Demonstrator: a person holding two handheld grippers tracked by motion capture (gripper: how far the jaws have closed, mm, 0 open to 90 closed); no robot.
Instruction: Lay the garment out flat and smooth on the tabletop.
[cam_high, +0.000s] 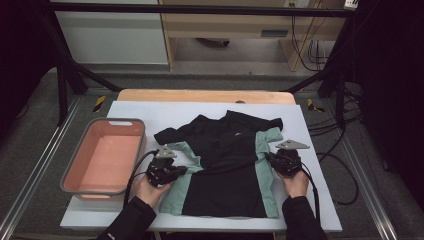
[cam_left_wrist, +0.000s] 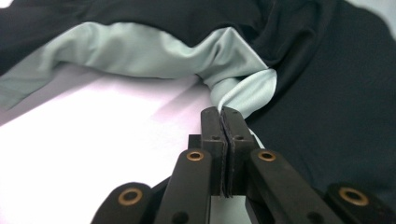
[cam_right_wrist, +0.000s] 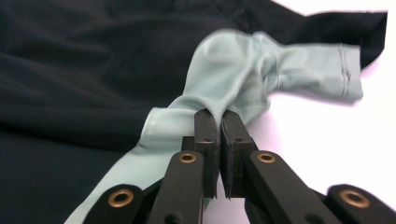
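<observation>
Each gripper's fingers are clenched on a pale green side panel of the shirt (cam_high: 225, 160), the left gripper (cam_high: 181, 170) and right gripper (cam_high: 270, 159) opposite across its waist, its long axis running away toward the collar on the desk (cam_high: 310, 150).

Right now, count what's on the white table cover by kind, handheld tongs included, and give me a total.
Shirt, black with pale green side panels: 1
Pink bin with a grey rim: 1
Tongs, left tongs and right tongs, each shut on a green side panel of the shirt: 2
Total: 4
</observation>
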